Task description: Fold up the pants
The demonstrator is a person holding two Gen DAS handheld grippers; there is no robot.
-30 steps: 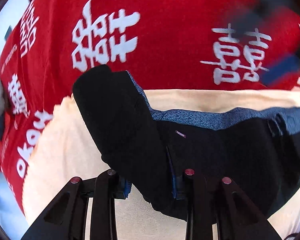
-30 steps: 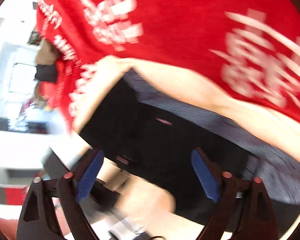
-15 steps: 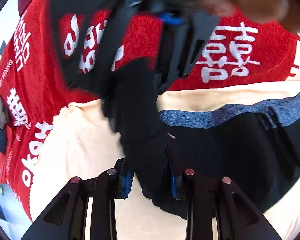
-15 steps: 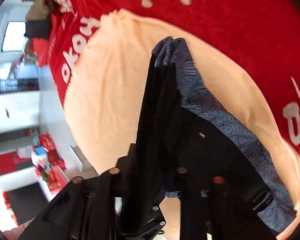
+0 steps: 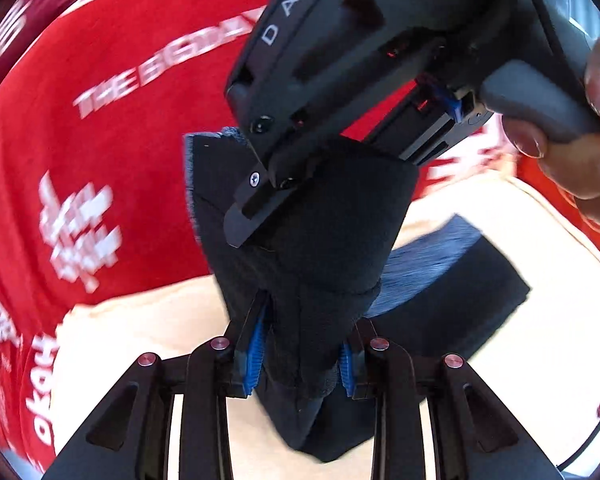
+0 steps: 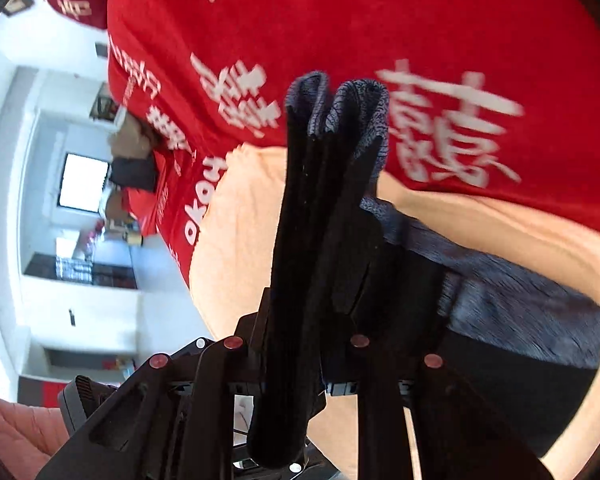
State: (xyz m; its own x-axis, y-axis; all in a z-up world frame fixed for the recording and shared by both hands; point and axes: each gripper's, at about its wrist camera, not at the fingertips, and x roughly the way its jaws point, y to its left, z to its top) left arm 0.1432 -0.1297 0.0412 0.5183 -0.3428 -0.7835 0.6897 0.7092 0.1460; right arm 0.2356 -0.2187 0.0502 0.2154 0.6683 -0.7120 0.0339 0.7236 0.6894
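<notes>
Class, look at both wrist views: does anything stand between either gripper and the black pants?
Nothing visible does. The left gripper and the right gripper are each shut on the black pants, lifting a bunched part above the cream cloth.

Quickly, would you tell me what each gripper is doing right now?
Left gripper: closed on the black pants.
Right gripper: closed on the same pants, bunched and lifted.
</notes>
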